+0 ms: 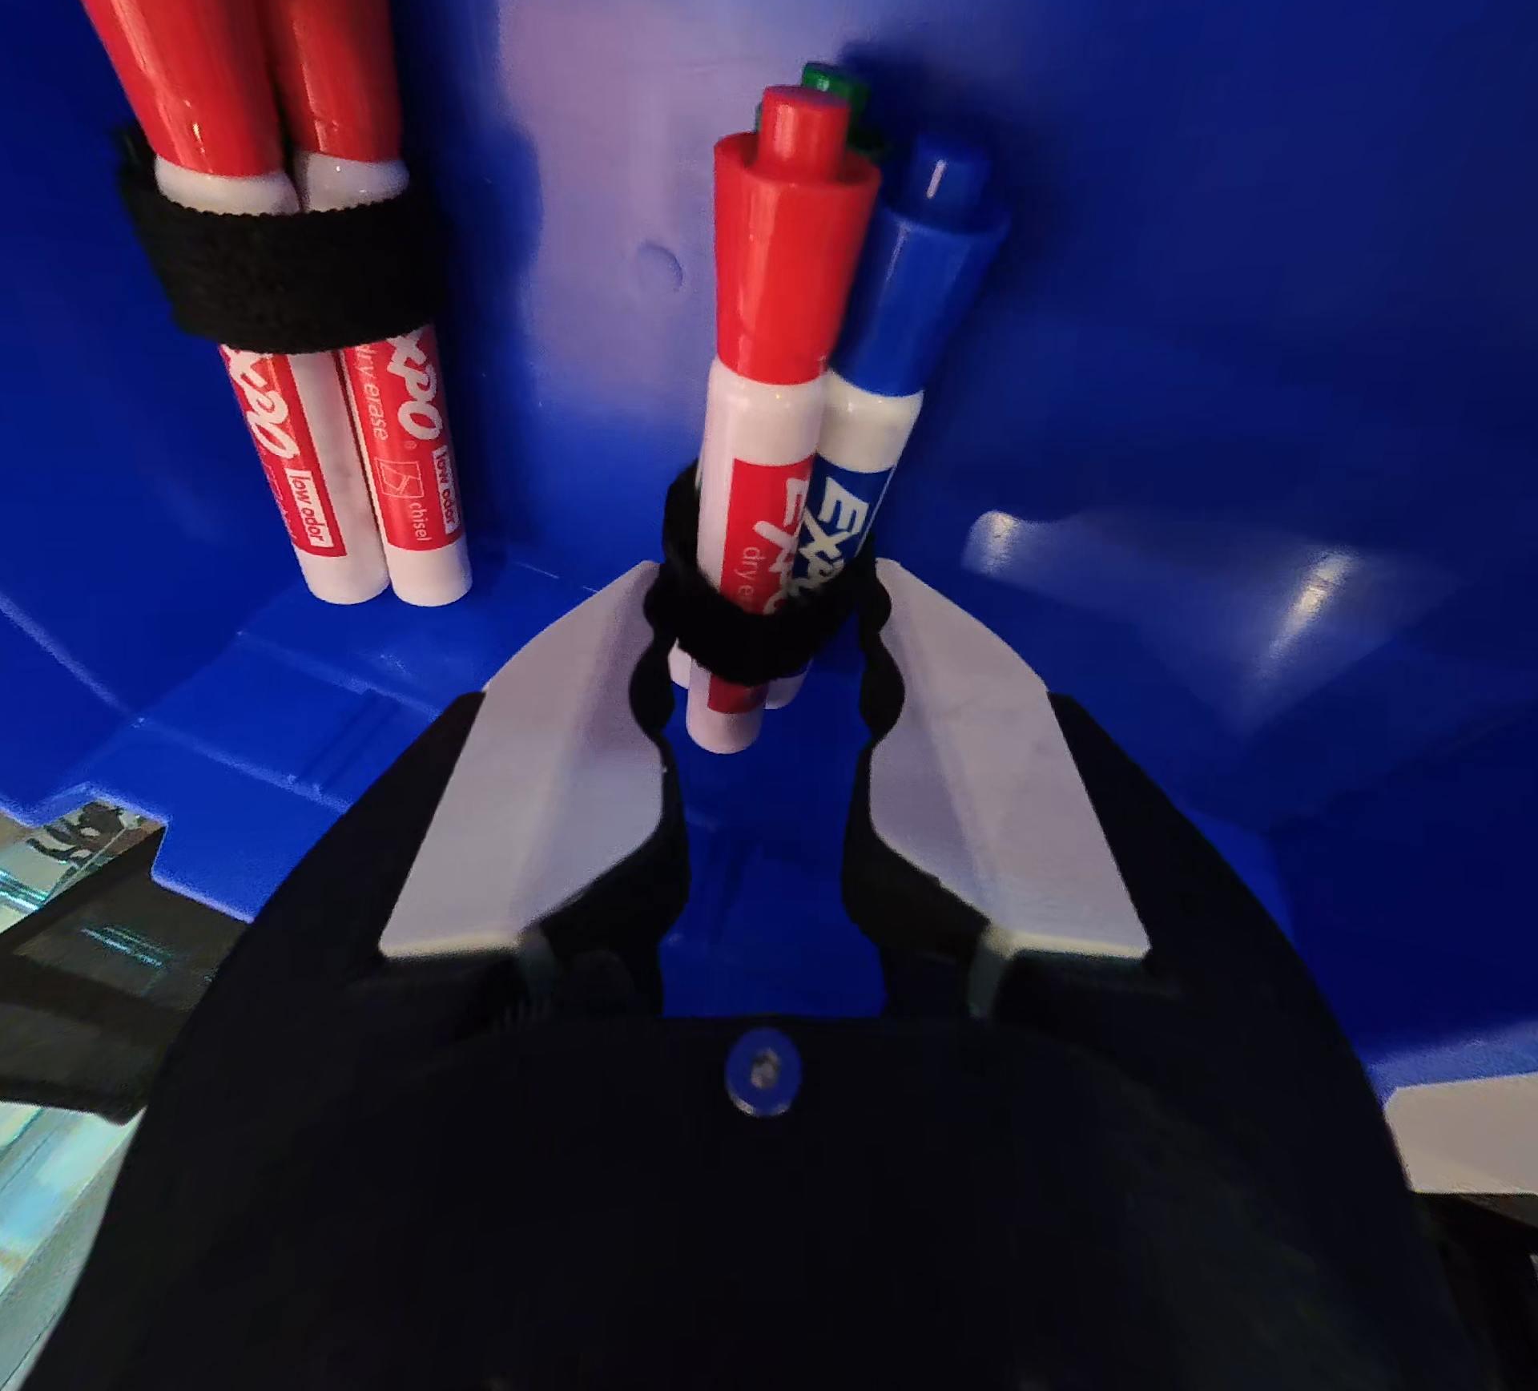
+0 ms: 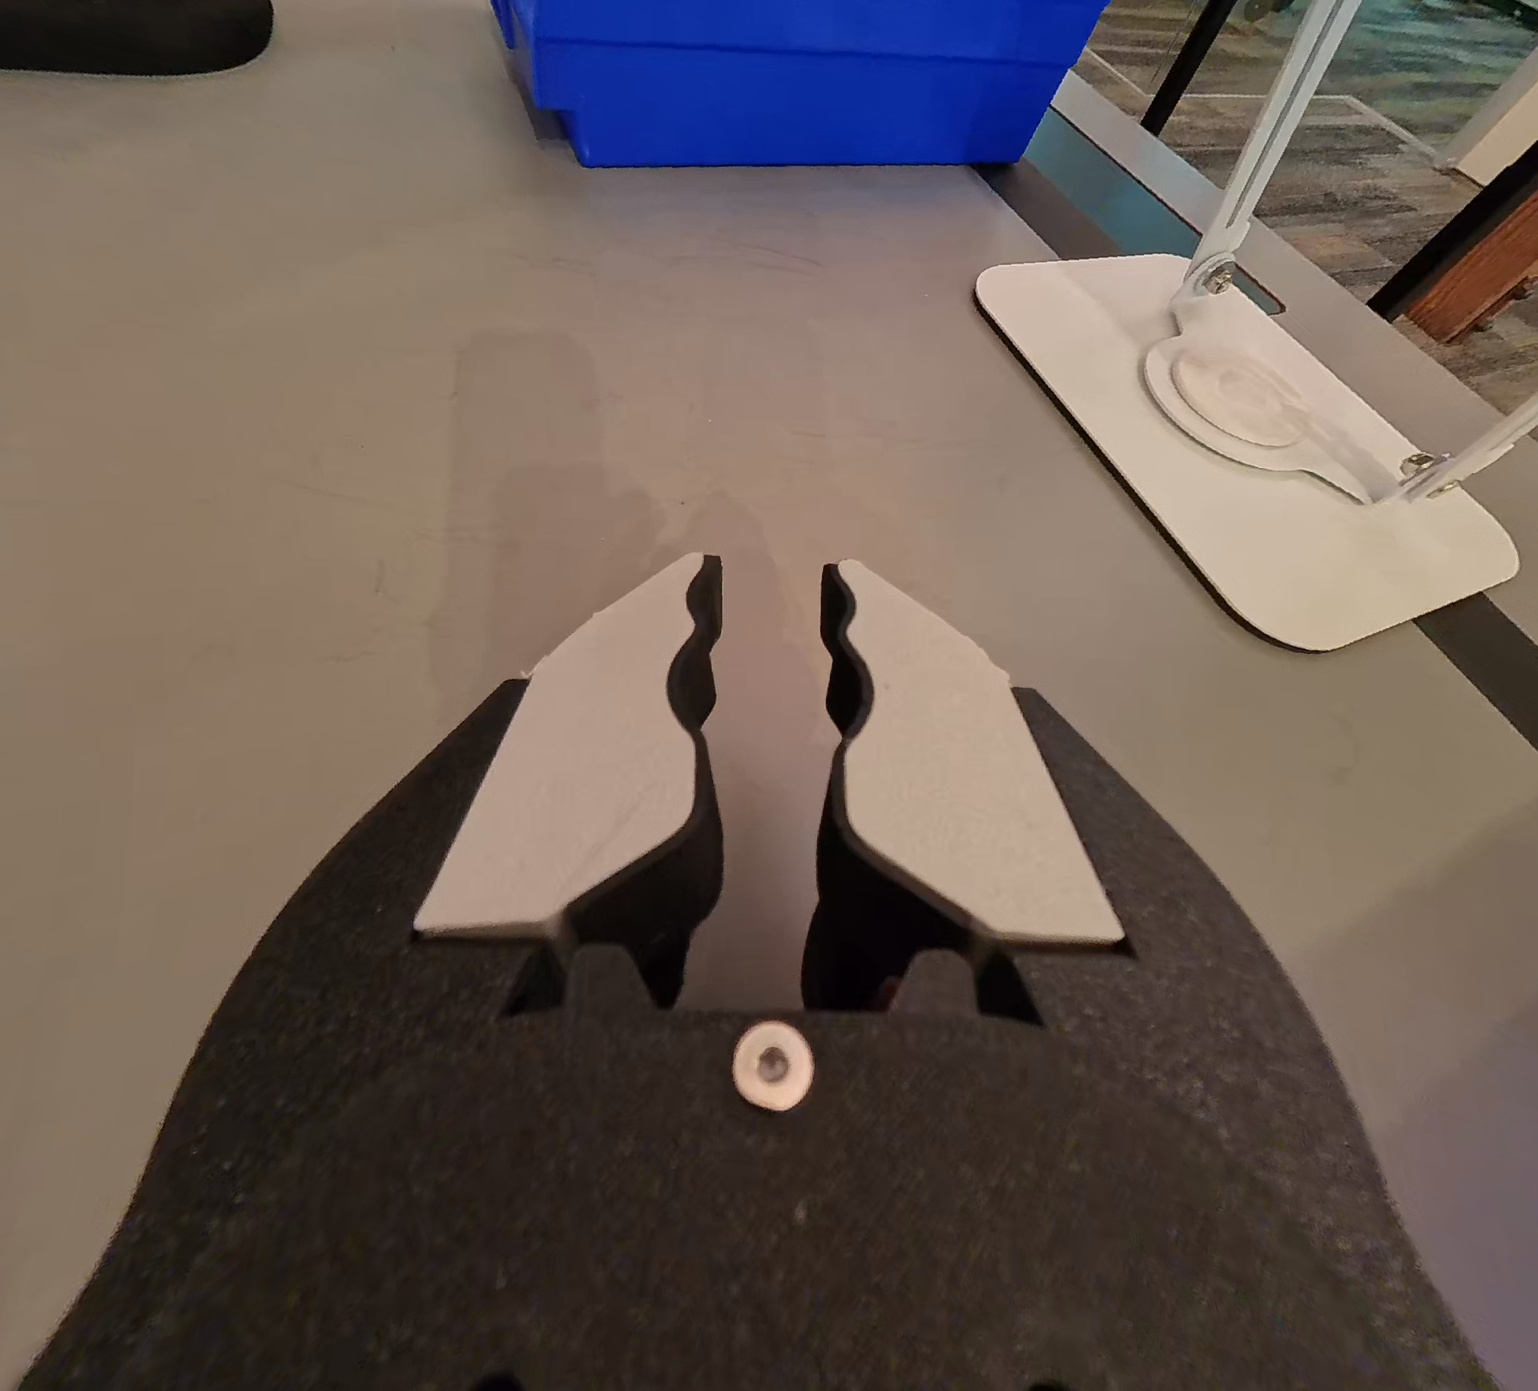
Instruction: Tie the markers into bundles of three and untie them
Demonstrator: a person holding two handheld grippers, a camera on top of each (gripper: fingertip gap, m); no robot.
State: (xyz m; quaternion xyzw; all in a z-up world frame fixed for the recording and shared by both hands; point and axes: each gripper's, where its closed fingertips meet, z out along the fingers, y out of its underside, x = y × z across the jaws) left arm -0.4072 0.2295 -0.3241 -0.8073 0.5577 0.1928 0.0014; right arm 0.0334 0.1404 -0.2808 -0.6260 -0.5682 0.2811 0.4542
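Two views cover the scene. The grey table (image 2: 291,369) carries the blue bin (image 2: 799,19) at 12 o'clock in the right wrist view and a white stand base (image 2: 1232,452) at 2 o'clock. The right gripper (image 2: 771,577) hovers over bare table, released, a clear gap between its fingers, nothing held. In the left wrist view, the left gripper (image 1: 766,585) reaches inside the bin (image 1: 1165,185) and is clenched on a mixed marker bundle (image 1: 791,394) at its black strap (image 1: 732,635): red and blue markers in front, a green cap behind. A red marker bundle (image 1: 291,252), strapped in black, lies at 10 o'clock, well apart.
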